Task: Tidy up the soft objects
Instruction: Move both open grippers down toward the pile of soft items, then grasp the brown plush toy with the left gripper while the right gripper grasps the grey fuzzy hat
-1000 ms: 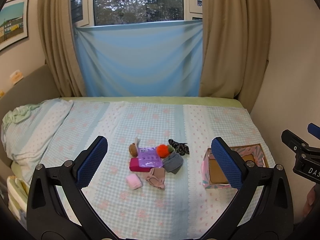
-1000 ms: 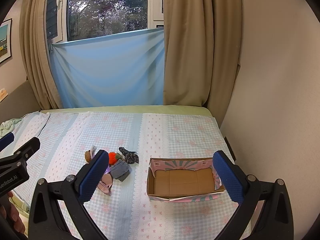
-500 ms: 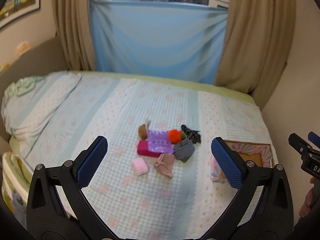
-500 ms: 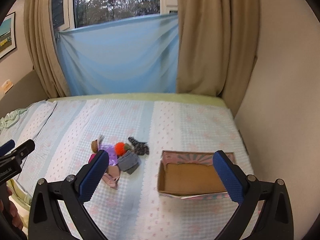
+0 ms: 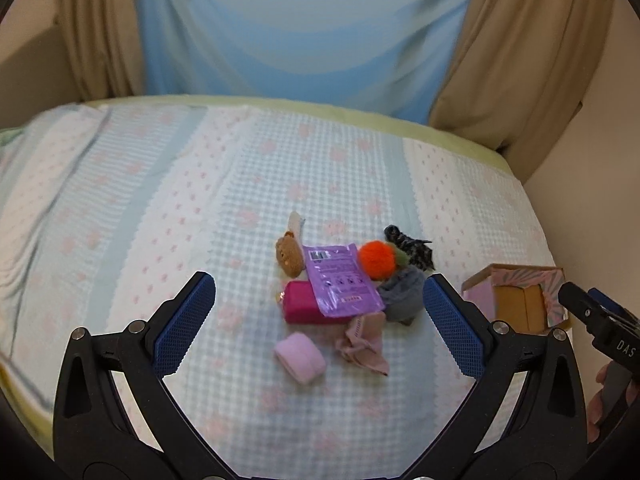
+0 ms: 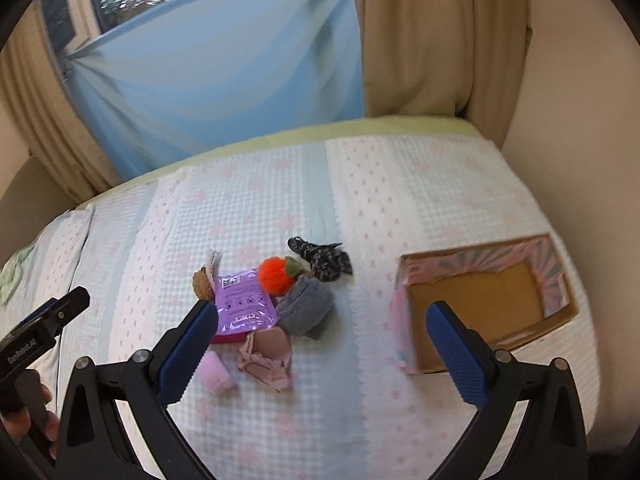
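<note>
A heap of soft things lies mid-bed: a purple packet (image 5: 340, 284) over a magenta block (image 5: 304, 308), an orange pom-pom (image 5: 376, 259), a brown plush (image 5: 289, 258), a grey sock (image 5: 404, 296), a black patterned cloth (image 5: 412, 246), a pink roll (image 5: 300, 357) and a beige-pink cloth (image 5: 366, 342). My left gripper (image 5: 316, 322) hangs open above and short of the heap. My right gripper (image 6: 320, 348) is open too, between the heap (image 6: 276, 304) and an empty cardboard box (image 6: 480, 304) with pink patterned walls.
The bed carries a pale blue checked cover (image 5: 160, 208) with pink flowers. A pillow (image 6: 24, 264) lies at the far left. A blue sheet (image 5: 296, 28) and beige curtains (image 6: 432, 36) hang behind. A wall (image 6: 580, 120) bounds the bed's right side, close to the box (image 5: 520, 300).
Both grippers have come forward and tipped down toward the bed, so the heap and the box look larger and nearer. Both stay open and nothing on the bed has shifted.
</note>
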The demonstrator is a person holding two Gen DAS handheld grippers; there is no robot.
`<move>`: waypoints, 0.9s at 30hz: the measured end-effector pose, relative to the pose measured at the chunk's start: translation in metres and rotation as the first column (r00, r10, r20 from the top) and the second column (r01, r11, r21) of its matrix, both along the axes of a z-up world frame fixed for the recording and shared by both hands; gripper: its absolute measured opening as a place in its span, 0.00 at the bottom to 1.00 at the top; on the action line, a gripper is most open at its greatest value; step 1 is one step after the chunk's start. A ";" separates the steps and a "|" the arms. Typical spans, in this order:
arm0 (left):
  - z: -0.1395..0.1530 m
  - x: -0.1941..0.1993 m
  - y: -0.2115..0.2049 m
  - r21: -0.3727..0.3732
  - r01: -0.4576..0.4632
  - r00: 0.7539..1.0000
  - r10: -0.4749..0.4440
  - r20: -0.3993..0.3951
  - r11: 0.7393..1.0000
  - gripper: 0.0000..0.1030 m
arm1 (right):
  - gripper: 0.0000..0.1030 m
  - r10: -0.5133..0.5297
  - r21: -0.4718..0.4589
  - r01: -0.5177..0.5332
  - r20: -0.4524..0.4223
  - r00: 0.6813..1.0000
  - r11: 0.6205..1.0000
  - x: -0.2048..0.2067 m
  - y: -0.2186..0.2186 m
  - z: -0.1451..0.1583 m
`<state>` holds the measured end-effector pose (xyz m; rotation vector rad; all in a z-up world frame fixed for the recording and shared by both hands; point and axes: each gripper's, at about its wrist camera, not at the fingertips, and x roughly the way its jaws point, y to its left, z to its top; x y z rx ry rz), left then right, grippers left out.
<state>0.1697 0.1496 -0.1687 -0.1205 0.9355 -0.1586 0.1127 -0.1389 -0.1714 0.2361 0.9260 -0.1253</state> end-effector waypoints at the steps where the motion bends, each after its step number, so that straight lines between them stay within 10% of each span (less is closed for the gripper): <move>1: -0.010 0.010 0.003 -0.001 0.012 1.000 -0.012 -0.011 1.000 1.00 | 1.00 -0.011 0.000 0.011 -0.006 1.000 1.000 0.008 0.004 -0.010; 13: -0.155 0.127 0.015 -0.074 0.072 0.987 -0.081 -0.141 0.995 0.97 | 1.00 -0.093 0.108 0.107 -0.130 0.987 0.988 0.085 0.020 -0.144; 27: -0.271 0.176 0.018 -0.214 0.003 0.966 -0.059 -0.252 0.977 0.74 | 0.97 -0.208 0.188 0.242 -0.182 0.961 0.952 0.124 0.004 -0.246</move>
